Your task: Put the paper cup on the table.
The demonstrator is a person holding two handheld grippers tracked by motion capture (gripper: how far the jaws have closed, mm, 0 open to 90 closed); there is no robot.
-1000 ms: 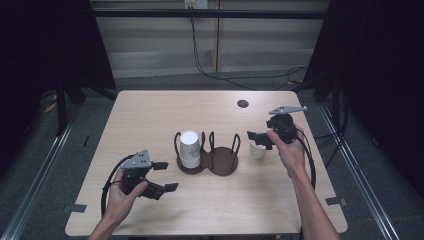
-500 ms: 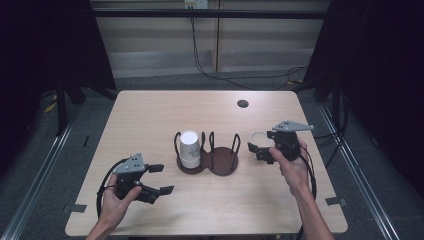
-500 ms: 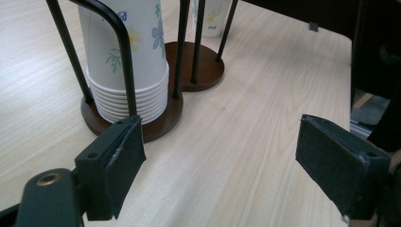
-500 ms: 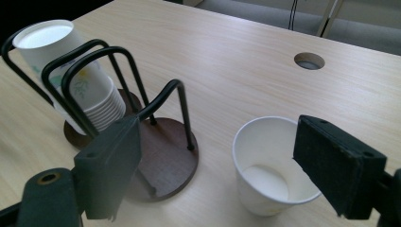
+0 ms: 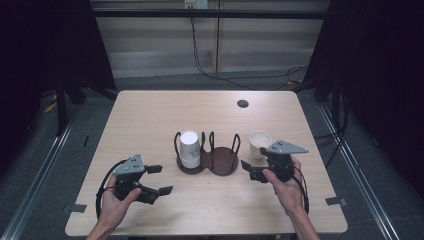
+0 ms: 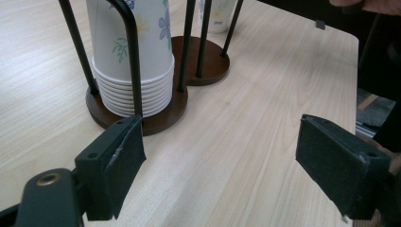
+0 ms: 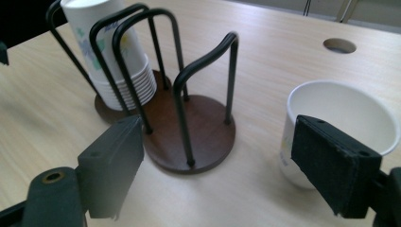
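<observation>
A dark wooden cup holder (image 5: 220,162) with black wire loops stands mid-table. Its left bay holds a stack of upside-down flowered paper cups (image 5: 190,147) (image 6: 130,52) (image 7: 111,56); the right bay (image 7: 198,137) is bare. One white paper cup (image 5: 260,144) (image 7: 335,123) stands upright on the table just right of the holder. My right gripper (image 5: 250,171) (image 7: 217,156) hovers low in front of that cup and points at the holder. It is open, its jaws have just been closing, and nothing is between them. My left gripper (image 5: 160,179) (image 6: 217,156) is open near the front left and faces the stack.
The light wooden table (image 5: 150,120) has a round cable hole (image 5: 243,103) (image 7: 340,45) at the back right. Dark floor and metal rails surround it. Bare tabletop lies behind and in front of the holder.
My right gripper has drawn back from beside the single cup toward the near edge and sunk a little. The cup stays standing. My left gripper has hardly moved.
</observation>
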